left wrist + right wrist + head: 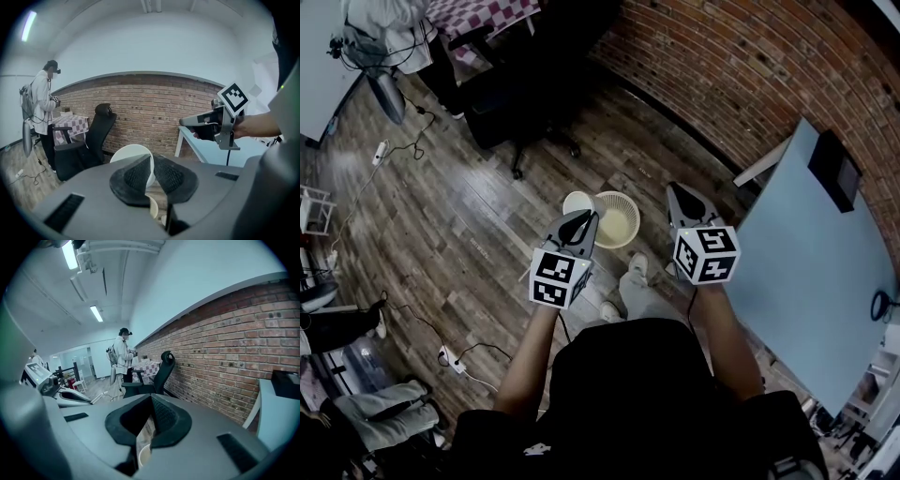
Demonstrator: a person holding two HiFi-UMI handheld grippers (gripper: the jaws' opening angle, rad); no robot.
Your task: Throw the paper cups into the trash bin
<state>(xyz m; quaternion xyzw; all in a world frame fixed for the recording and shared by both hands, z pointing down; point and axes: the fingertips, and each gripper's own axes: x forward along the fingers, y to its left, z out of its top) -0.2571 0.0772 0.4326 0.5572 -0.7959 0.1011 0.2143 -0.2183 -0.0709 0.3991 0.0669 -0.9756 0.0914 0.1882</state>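
A white paper cup hangs just left of the cream mesh trash bin, which stands on the wooden floor. My left gripper is shut on the cup's rim. In the left gripper view the cup sits pinched between the pads of that gripper, with the bin's rim showing below. My right gripper is held level to the right of the bin, shut and empty. In the right gripper view its tips meet, and a bit of the bin shows beneath.
A black office chair stands beyond the bin. A pale blue table is at the right, along the brick wall. A person stands by a checkered table. Cables and a power strip lie at the left.
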